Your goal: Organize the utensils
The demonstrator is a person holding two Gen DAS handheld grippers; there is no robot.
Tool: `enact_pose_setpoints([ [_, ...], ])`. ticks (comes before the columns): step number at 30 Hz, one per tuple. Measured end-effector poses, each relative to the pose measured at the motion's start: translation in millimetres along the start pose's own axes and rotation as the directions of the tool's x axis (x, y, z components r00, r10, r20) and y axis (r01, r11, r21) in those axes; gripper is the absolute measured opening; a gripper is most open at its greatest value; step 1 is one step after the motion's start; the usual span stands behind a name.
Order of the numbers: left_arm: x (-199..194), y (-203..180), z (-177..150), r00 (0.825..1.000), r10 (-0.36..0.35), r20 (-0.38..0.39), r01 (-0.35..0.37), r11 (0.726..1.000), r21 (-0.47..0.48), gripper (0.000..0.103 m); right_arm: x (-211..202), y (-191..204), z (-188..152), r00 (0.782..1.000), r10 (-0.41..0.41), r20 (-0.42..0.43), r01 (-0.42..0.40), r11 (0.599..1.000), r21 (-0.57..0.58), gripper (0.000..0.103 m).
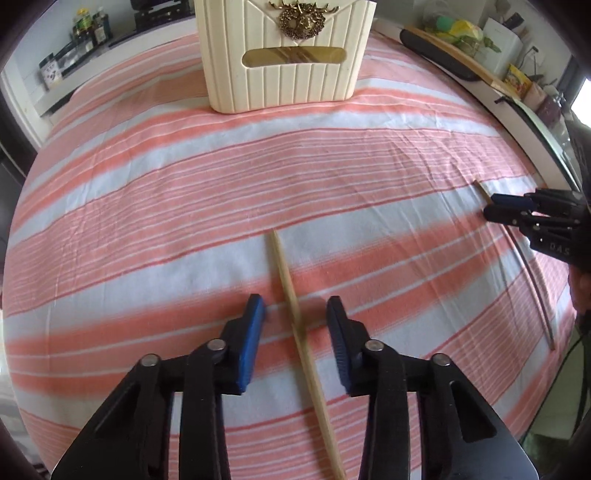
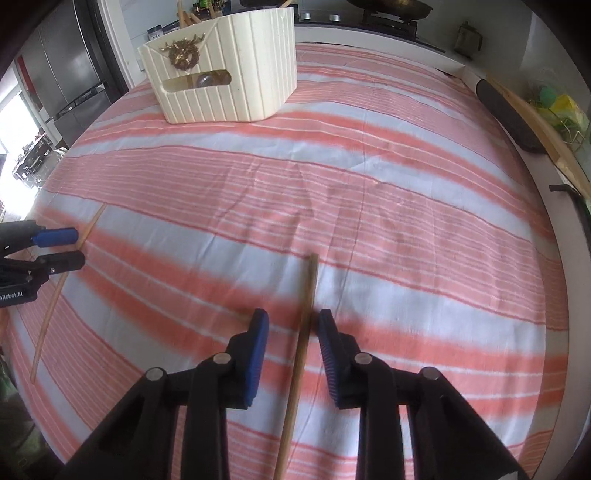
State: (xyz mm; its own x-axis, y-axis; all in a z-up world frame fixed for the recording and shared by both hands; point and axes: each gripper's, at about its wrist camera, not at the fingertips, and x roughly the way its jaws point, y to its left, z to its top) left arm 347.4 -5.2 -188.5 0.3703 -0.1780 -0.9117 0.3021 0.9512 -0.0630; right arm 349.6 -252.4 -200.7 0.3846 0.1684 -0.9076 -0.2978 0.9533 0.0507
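Observation:
Two wooden chopsticks lie on the pink-and-white striped cloth (image 1: 184, 177). My left gripper (image 1: 295, 301) points steeply down and straddles one chopstick (image 1: 280, 258); its blue pads stand apart with a gap on each side, so it is open. My right gripper (image 2: 292, 314) straddles the other chopstick (image 2: 312, 273), with its right pad close to the stick and a gap on the left. Each gripper also shows in the other view: the right gripper (image 1: 489, 206) over its chopstick (image 1: 482, 189), the left gripper (image 2: 79, 247) over its chopstick (image 2: 47, 332). A cream ribbed basket (image 1: 280, 85) (image 2: 229, 96) stands at the far side.
Wooden utensil handles (image 2: 184, 18) stick out of the basket. A long black object (image 2: 509, 114) with a wooden stick lies along the table's right edge. A steel fridge (image 2: 62, 74) stands beyond the left side. A hand (image 1: 580, 291) holds the right gripper.

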Motion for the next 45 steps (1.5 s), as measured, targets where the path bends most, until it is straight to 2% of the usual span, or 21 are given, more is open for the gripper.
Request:
enact_pose_setpoints([
  [1, 2.3, 0.1, 4.1, 1.0, 0.0, 0.006, 0.0, 1.0, -0.004, 0.015, 3.2, -0.3, 5.9, 1.0, -0.005, 0.005, 0.005, 1.0, 0.004, 0.018],
  [3, 4.9, 2.8, 8.0, 1.0, -0.018, 0.021, 0.019, 0.999, -0.029, 0.006, 8.8, -3.5, 15.6, 1.0, -0.011, 0.015, 0.011, 1.0, 0.026, 0.009],
  [6, 1.7, 8.6, 10.8, 0.998, -0.042, 0.048, 0.046, 0.996, -0.08, 0.004, 10.3, -10.6, 22.7, 0.999, 0.015, 0.034, -0.018, 0.997, 0.071, 0.006],
  [8, -11.4, 10.4, 11.5, 0.995, -0.045, 0.092, 0.054, 0.994, -0.094, 0.004, 5.3, -13.4, 23.4, 0.997, 0.047, 0.061, -0.053, 0.994, 0.094, 0.006],
  [13, -71.7, 9.9, 9.1, 0.97, -0.049, 0.237, 0.072, 0.993, -0.089, 0.004, -41.2, -5.0, 16.7, 0.98, 0.079, 0.184, -0.095, 0.992, 0.078, 0.006],
  [17, -126.4, 10.0, 3.0, 0.934, -0.06, 0.353, 0.089, 0.994, -0.069, 0.004, -93.0, 6.0, 8.1, 0.952, 0.098, 0.291, -0.118, 0.991, 0.054, 0.006],
  [21, -166.4, 12.1, -8.6, 0.896, -0.07, 0.438, 0.107, 0.992, -0.06, 0.004, -145.8, 20.3, -7.3, 0.91, 0.097, 0.402, -0.108, 0.994, 0.006, 0.006],
  [32, -207.8, 3.4, -28.3, 0.841, -0.098, 0.532, 0.15, 0.987, -0.055, 0.004, -219.9, 43.5, -29.4, 0.803, 0.091, 0.588, -0.077, 0.996, -0.048, 0.005],
  [38, -219.3, 2.8, -29.4, 0.825, -0.093, 0.557, 0.146, 0.988, -0.052, 0.004, -233.1, 50.0, -27.1, 0.774, 0.071, 0.629, -0.059, 0.997, -0.04, 0.005],
  [45, -221.0, 9.9, -30.8, 0.824, -0.081, 0.561, 0.14, 0.988, -0.063, 0.004, -248.4, 56.1, -15.5, 0.752, 0.064, 0.656, -0.042, 0.998, -0.048, 0.005],
])
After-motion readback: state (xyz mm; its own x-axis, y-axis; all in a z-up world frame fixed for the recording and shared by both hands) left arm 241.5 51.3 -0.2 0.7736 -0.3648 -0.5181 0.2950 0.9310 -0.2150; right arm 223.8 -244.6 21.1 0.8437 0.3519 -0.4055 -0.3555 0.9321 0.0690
